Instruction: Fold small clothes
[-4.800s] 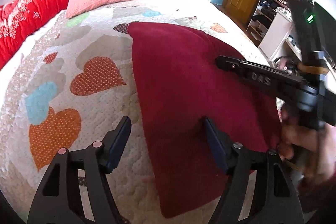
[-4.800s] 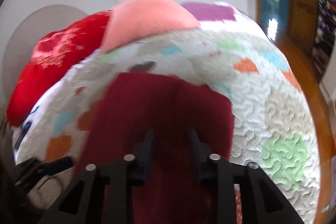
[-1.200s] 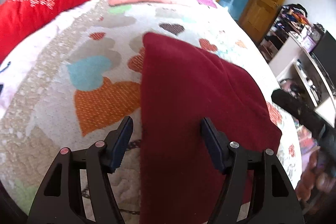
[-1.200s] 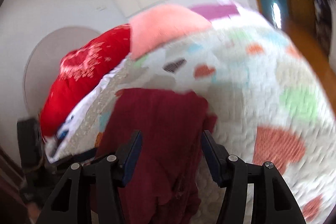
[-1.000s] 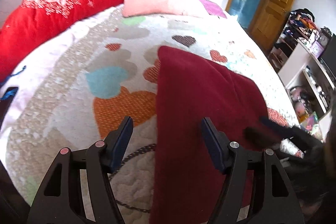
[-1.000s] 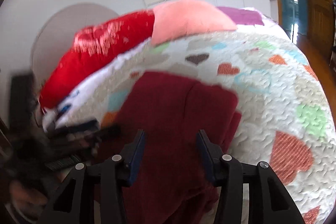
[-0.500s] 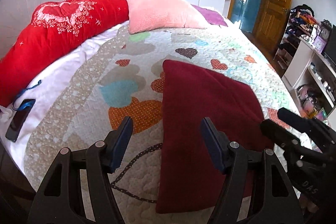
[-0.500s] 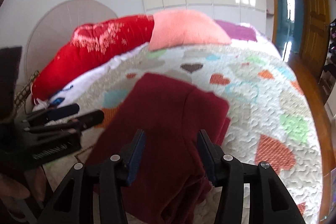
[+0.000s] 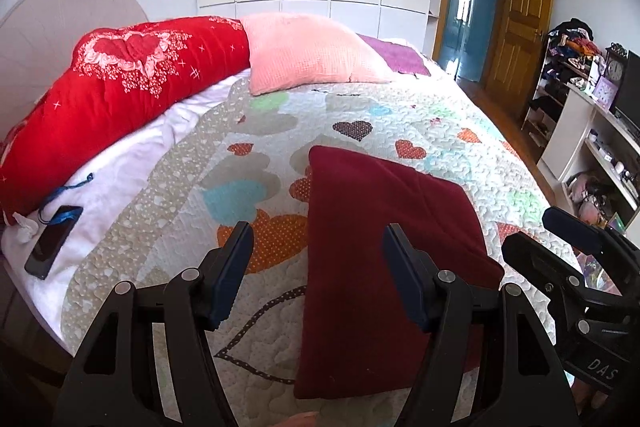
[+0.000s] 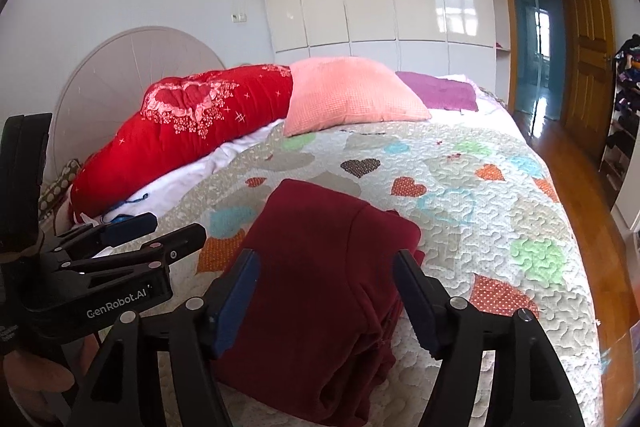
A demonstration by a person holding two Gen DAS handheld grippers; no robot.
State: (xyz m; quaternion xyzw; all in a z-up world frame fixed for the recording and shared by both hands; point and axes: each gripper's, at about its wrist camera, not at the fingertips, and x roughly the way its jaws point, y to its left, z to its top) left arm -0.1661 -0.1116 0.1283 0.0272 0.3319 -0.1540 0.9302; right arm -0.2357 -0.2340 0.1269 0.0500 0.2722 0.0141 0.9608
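Left wrist view: folded dark red garment [image 9: 380, 247] lies flat on the heart-patterned quilt [image 9: 248, 131], near the bed's front edge. Left gripper [image 9: 318, 267] hangs above it, fingers well apart, nothing between the pads. Right gripper [image 9: 560, 239] shows at the frame's right edge. Right wrist view: right gripper [image 10: 326, 291] jaws opening, clear of the cloth, nothing gripped. Red bolster [image 10: 192, 131] and pink pillow [image 10: 352, 91] sit at the headboard; phone [image 9: 52, 243] on the white sheet.

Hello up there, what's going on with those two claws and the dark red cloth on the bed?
Left gripper open, empty. Right gripper opening, nothing between jaws. Garment folded, flat on quilt. Nothing in the way.
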